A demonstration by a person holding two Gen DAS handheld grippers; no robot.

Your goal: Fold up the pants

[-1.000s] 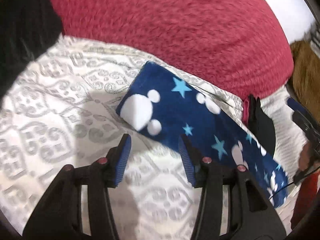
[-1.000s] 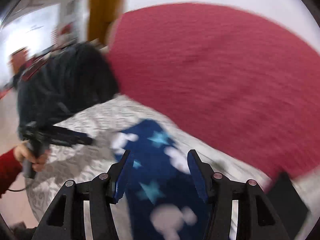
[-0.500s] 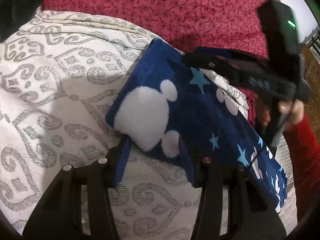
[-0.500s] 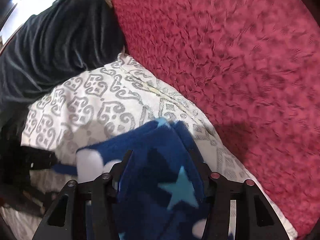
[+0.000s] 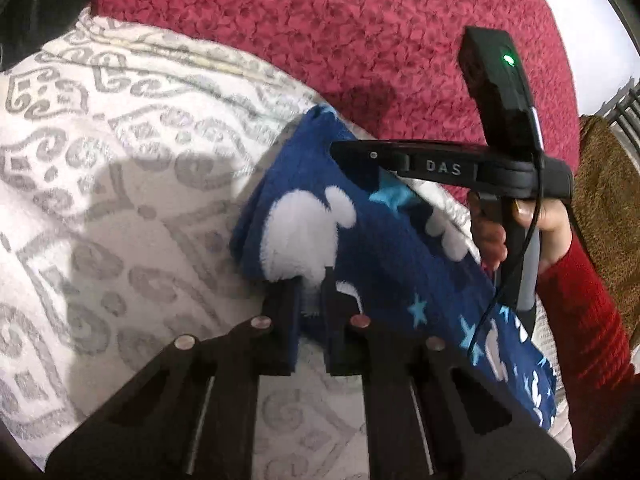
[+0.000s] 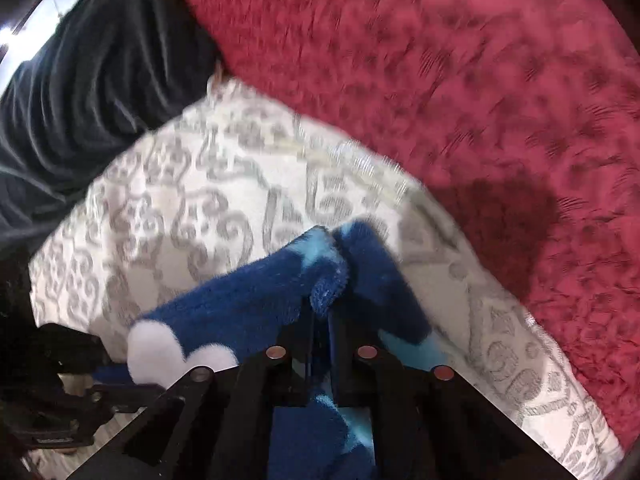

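Both grippers have just closed on the pants (image 5: 384, 240), the blue fleece pair with stars lying in a long folded strip on the white patterned cover (image 5: 120, 208), close to the red blanket (image 5: 320, 32). A second ago both sets of jaws hung open above the cloth. Now the left gripper (image 5: 310, 292) pinches the near corner of the narrow end, and the right gripper (image 6: 320, 316) clamps the far corner, fleece bunching between its fingers. With the end held at both corners, I'd say the next fold can start.
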